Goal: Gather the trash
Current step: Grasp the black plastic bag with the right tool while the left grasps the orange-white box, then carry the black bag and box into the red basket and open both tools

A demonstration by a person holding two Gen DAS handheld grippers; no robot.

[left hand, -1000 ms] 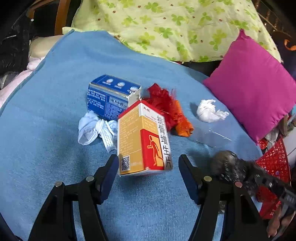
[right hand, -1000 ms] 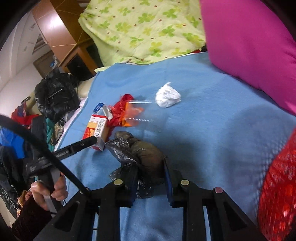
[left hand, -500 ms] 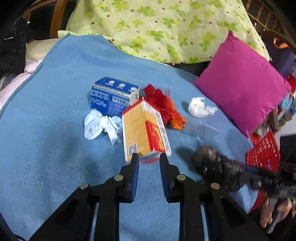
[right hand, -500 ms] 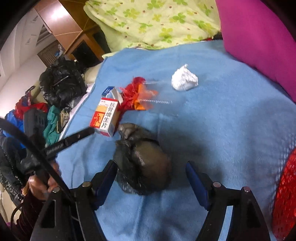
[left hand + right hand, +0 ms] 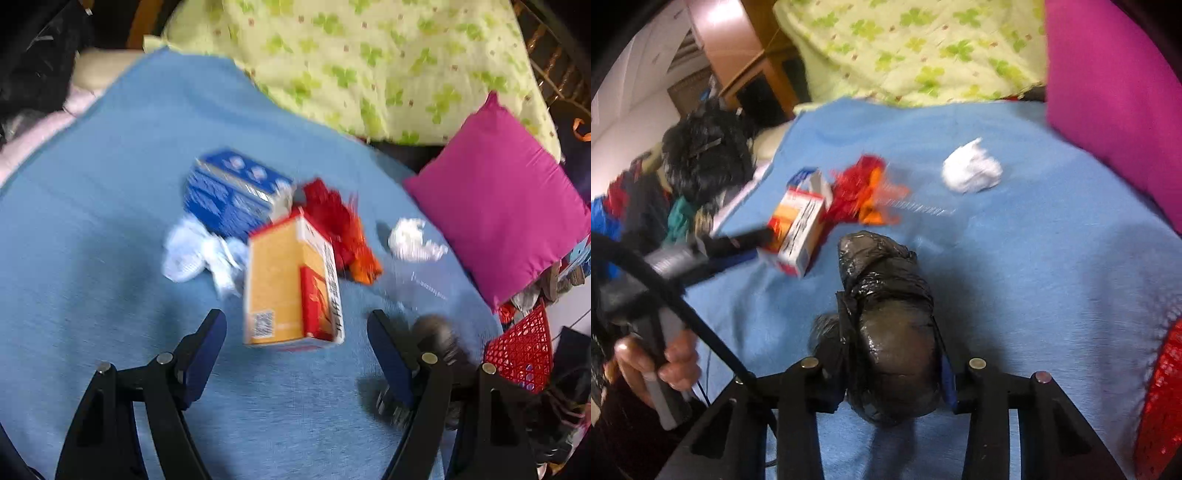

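An orange and red box [image 5: 291,288] stands on the blue blanket [image 5: 92,229], just beyond my open left gripper [image 5: 297,336], whose jaws straddle it without touching. The box also shows in the right wrist view [image 5: 798,229]. My right gripper [image 5: 886,369] is shut on a black plastic bundle [image 5: 890,332], also seen in the left wrist view [image 5: 439,343]. Behind lie a blue box [image 5: 236,192], white mesh wads [image 5: 199,251], a red-orange wrapper [image 5: 340,229] and a white tissue ball [image 5: 971,171].
A magenta pillow [image 5: 498,199] lies at the right and a green clover quilt [image 5: 369,59] at the back. A red mesh basket [image 5: 524,350] stands off the bed's right edge. Clothes and a black bag [image 5: 705,155] pile at the left.
My left gripper, nearly shut half a second ago, has opened wide around the orange box. My right gripper has closed on the black bundle, which it had released half a second ago.
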